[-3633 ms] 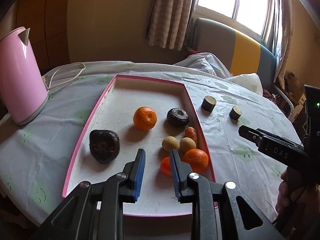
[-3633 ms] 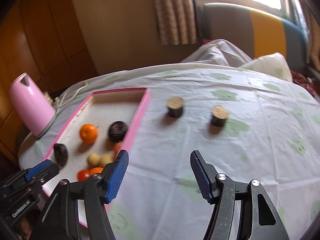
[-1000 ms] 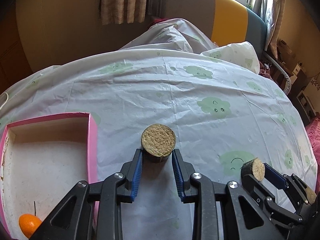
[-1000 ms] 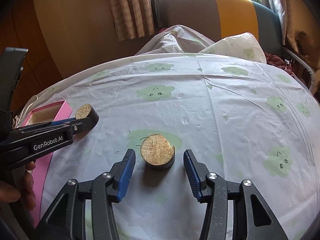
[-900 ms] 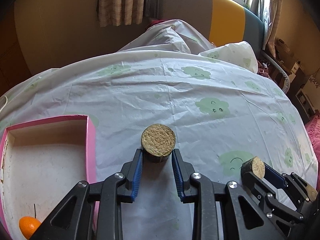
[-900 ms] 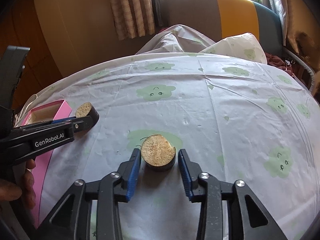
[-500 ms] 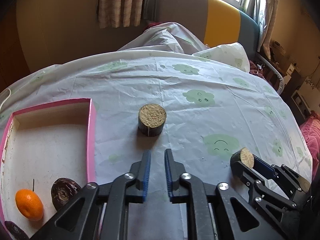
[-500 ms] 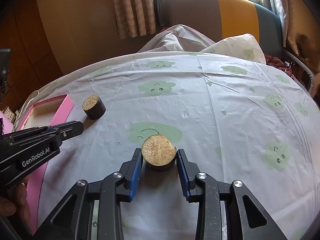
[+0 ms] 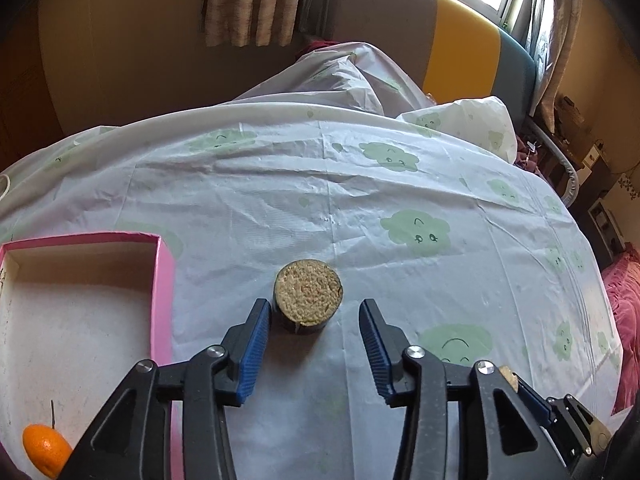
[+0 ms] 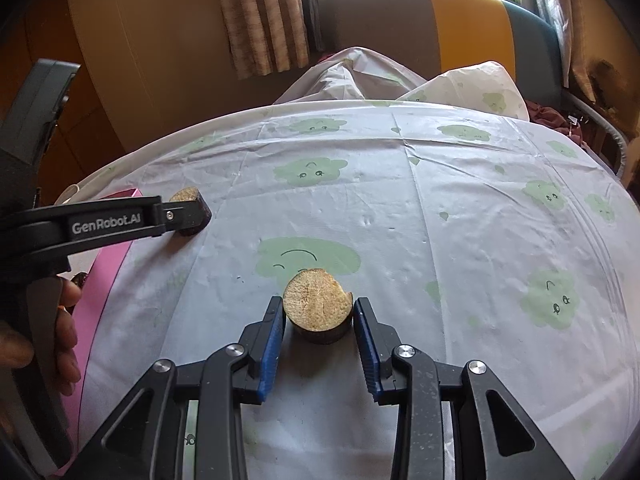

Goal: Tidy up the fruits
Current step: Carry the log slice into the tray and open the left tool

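A cut dark-skinned fruit piece with a tan face [image 9: 307,295] sits on the tablecloth right of the pink tray [image 9: 162,280]. My left gripper [image 9: 315,322] is open, its blue pads on either side of the piece, the left pad close to it. My right gripper [image 10: 319,320] is shut on a second cut fruit piece [image 10: 319,312], resting on the cloth. In the right wrist view the left gripper [image 10: 176,216] partly hides the first piece [image 10: 188,196]. An orange [image 9: 46,454] lies in the tray.
A white tablecloth with green cloud prints [image 9: 416,228] covers the round table. A striped sofa [image 9: 440,40] and curtains stand behind it. The table edge curves off at the right, with a red cloth [image 9: 626,304] beyond.
My left gripper has moved forward to the fruit piece and opened around it. My right gripper stays shut on its piece, in about the same place.
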Demonstrator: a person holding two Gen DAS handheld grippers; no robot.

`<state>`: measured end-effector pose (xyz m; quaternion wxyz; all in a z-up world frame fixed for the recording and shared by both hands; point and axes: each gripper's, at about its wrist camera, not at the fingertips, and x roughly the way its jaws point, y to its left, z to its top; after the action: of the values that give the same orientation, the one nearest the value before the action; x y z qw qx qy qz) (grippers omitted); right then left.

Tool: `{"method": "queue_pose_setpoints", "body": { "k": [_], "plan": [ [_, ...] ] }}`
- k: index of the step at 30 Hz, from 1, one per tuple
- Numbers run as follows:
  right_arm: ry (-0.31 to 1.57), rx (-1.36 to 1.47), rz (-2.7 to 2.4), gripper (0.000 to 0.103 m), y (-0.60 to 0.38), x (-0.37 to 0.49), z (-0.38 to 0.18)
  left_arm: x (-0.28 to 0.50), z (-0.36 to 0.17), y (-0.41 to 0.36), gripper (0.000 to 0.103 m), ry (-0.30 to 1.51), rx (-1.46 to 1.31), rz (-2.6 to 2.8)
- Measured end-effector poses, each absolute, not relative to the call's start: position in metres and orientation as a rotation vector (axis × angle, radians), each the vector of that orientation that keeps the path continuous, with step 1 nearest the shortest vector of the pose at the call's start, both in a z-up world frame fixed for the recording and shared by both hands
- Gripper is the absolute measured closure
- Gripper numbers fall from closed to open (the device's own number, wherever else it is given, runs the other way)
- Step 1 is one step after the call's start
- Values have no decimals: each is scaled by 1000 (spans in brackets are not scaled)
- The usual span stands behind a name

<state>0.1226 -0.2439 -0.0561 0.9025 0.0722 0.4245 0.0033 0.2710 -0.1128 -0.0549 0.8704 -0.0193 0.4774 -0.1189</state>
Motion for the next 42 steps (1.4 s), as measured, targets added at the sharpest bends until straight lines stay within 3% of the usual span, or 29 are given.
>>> {"method": "queue_pose_setpoints", "body": {
  "k": [2, 4, 27, 42],
  "plan": [
    [877, 151, 7, 67, -244, 123, -56, 275, -60, -113, 57, 1003, -35, -228],
    [876, 147, 7, 68, -243, 123, -56, 274, -63, -112, 67, 992, -17, -211],
    [877, 93, 58, 69, -216, 87, -55, 131, 7, -44, 67, 801, -41, -174],
    [884, 17, 28, 69, -196, 77, -55, 92, -26, 56, 67, 850, -135, 25]
  ]
}}
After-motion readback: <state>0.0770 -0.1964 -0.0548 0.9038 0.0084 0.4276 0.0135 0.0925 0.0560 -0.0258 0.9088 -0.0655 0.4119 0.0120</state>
